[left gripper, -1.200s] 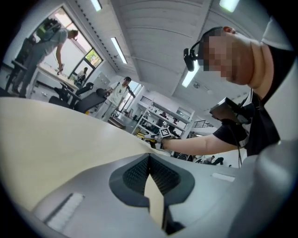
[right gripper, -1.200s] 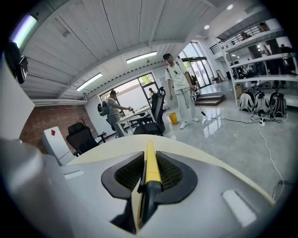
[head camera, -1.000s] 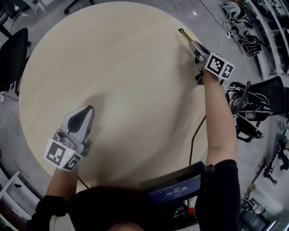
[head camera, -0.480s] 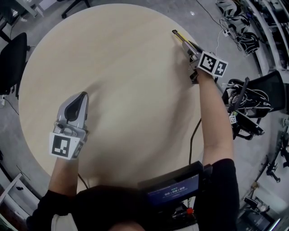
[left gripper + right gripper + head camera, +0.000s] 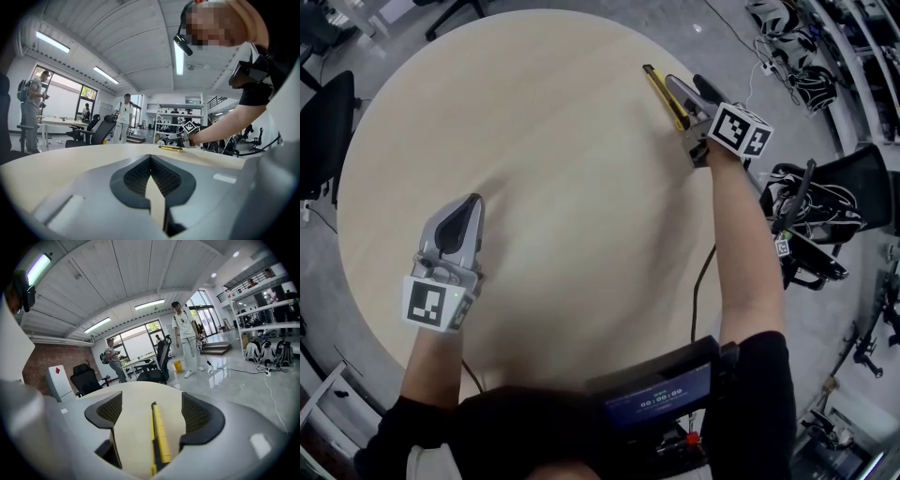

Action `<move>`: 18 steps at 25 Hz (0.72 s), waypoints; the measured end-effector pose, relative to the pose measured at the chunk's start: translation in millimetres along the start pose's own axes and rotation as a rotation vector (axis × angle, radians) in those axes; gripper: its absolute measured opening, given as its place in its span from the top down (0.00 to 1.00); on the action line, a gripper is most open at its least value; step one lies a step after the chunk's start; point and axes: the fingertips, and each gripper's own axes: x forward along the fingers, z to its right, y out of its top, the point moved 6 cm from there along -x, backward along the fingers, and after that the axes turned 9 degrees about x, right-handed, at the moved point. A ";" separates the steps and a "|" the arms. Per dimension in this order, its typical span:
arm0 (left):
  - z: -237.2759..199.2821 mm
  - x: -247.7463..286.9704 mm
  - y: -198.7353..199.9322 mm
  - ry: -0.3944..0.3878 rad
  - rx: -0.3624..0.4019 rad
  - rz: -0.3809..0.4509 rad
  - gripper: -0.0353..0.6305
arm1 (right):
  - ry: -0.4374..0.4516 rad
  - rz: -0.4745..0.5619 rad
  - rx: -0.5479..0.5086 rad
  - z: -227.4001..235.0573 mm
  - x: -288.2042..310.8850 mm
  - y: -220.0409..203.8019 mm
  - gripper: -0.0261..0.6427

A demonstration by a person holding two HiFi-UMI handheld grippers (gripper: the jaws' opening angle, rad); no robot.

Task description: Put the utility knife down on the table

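The yellow utility knife [image 5: 662, 95] lies flat on the round pale wooden table [image 5: 544, 141], near its far right edge. My right gripper [image 5: 686, 89] sits low around it; its jaws have just been opening and now stand wide. In the right gripper view the utility knife [image 5: 161, 441] lies between the dark pads [image 5: 108, 411], touching neither, and the right gripper [image 5: 153, 412] is open. My left gripper [image 5: 471, 202] rests at the near left of the table, shut and empty. From the left gripper [image 5: 151, 173] view the utility knife [image 5: 170, 148] shows far across the table.
Black office chairs [image 5: 323, 122] stand off the table's left edge. Cables and gear [image 5: 811, 84] lie on the floor at the right. People stand in the room beyond the table [image 5: 185, 341]. A screen device [image 5: 661, 394] hangs at my chest.
The right jaws have opened and released the utility knife, which now lies on the table between them. The left gripper rolled a little early on, then stayed put.
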 end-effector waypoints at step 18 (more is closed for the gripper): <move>30.1 -18.0 37.4 -0.066 -0.062 0.013 0.95 | 0.019 0.090 -0.028 -56.0 -97.4 42.2 0.71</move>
